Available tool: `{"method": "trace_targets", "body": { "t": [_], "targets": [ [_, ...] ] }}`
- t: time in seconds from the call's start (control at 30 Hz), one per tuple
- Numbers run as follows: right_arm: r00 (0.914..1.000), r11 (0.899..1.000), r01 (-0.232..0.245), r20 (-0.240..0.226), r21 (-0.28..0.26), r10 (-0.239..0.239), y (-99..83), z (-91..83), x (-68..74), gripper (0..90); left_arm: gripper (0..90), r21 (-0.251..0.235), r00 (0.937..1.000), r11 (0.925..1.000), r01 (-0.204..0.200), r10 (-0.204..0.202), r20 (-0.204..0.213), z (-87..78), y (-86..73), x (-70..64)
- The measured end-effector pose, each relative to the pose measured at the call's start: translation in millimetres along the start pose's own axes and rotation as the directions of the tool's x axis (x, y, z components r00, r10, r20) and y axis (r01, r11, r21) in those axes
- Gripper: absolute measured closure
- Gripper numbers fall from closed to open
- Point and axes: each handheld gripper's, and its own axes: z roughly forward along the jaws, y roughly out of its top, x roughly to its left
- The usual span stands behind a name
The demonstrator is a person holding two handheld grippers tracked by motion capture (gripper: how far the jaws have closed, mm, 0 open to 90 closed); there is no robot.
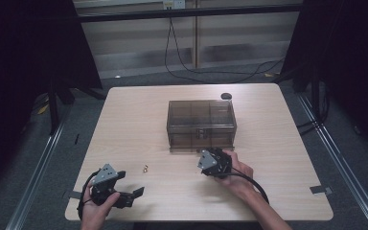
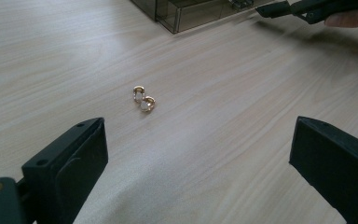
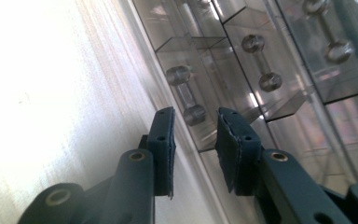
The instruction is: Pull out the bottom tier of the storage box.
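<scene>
Jaws apart, pale wood table (image 1: 278,143), dark room

Smoked clear drawer box (image 1: 201,115) and gold earring pair (image 2: 144,99).
Box: translucent grey-brown, compartmented, drawers with dumbbell-shaped clear handles (image 3: 186,94), upright near table centre. Earrings: two small gold hoops, touching, lying on the bare wood near the front-left of the box, well apart from it.

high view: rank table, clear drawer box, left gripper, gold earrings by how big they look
1. table
2. clear drawer box
3. left gripper, open; it lies nearer the camera, so the gap to the box is unsure
4. gold earrings
</scene>
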Motion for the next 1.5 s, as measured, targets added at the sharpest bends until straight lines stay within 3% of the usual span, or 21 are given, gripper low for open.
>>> {"method": "trace_targets", "body": {
  "t": [0.1,0.13,0.17,0.27,0.3,0.33,0.43,0.67,0.87,0.9,0.93,0.97,1.03,1.1,1.3,1.5],
  "targets": [
    [0.9981,0.999,-0.038,-0.048,-0.003,0.038,-2.1,0.0,-3.7,66.6,4.1,-0.001,1.0,1.0,0.002,-0.002,-0.003,0.2,-0.2,0.0],
    [0.9975,1.0,-0.019,-0.068,-0.006,0.019,-2.6,0.5,-7.1,66.5,4.1,-0.001,1.0,1.0,0.002,-0.002,-0.003,0.2,-0.2,0.0],
    [0.9962,0.999,-0.042,-0.076,0.0,0.042,-2.8,0.0,-7.5,66.5,4.1,-0.002,1.0,1.0,0.004,-0.004,-0.002,0.2,-0.2,0.1],
    [0.9919,0.999,-0.051,-0.116,-0.005,0.051,-3.5,-0.1,-13.2,65.6,4.1,0.0,1.0,1.0,0.006,-0.006,-0.001,0.2,-0.3,0.2],
    [0.9853,0.997,-0.077,-0.153,-0.001,0.076,-4.5,-0.6,-18.0,65.2,4.1,-0.002,1.0,0.9999,0.01,-0.01,0.001,0.4,-0.5,0.1],
    [0.9853,0.997,-0.077,-0.153,-0.001,0.076,-4.5,-0.6,-18.0,65.2,4.1,-0.002,1.0,0.9999,0.01,-0.01,0.001,0.4,-0.5,0.1],
    [0.9718,0.992,-0.128,-0.2,-0.007,0.124,-9.0,-0.7,-27.9,64.4,4.1,-0.003,1.0,0.9999,0.01,-0.01,0.002,0.4,-0.5,0.6],
    [0.9572,0.99,-0.139,-0.252,0.029,0.142,-9.0,0.3,-40.5,62.2,4.1,-0.003,0.9999,0.9999,0.011,-0.011,0.003,0.3,-0.5,0.3],
    [0.9363,0.988,-0.145,-0.316,0.045,0.152,-8.1,1.4,-55.2,61.0,4.1,-0.001,1.0,1.0,0.009,-0.009,0.0,-0.3,-0.7,1.4],
    [0.9268,0.986,-0.158,-0.337,0.049,0.165,-8.4,2.4,-56.3,61.1,4.1,-0.003,0.9999,0.9999,0.011,-0.011,0.0,0.0,-0.7,1.1],
    [0.9268,0.986,-0.158,-0.337,0.049,0.165,-8.4,2.4,-56.3,61.1,4.1,-0.003,0.9999,0.9999,0.011,-0.011,0.0,0.0,-0.7,1.1],
    [0.913,0.985,-0.162,-0.37,0.06,0.173,-8.4,3.8,-59.9,60.7,4.1,-0.003,0.9999,0.9999,0.01,-0.01,0.002,-0.2,-0.7,0.7],
    [0.9105,0.986,-0.156,-0.378,0.06,0.167,-8.3,4.2,-62.7,60.7,4.1,-0.003,1.0,0.9999,0.01,-0.01,0.001,-0.3,-0.7,0.8],
    [0.902,0.985,-0.162,-0.397,0.05,0.169,-7.0,3.9,-69.1,59.8,4.1,-0.003,1.0,1.0,0.009,-0.009,-0.004,-0.9,-0.7,1.5],
    [0.8982,0.984,-0.168,-0.402,0.057,0.177,-5.6,3.9,-79.2,58.9,4.1,-0.004,1.0,0.9999,0.01,-0.01,-0.002,-0.9,-0.8,1.6],
    [0.8863,0.985,-0.142,-0.431,0.095,0.17,-4.2,10.9,-89.8,60.5,4.1,-0.005,0.9999,0.9999,0.011,-0.011,0.002,-1.2,-0.9,1.9]
  ]
}}
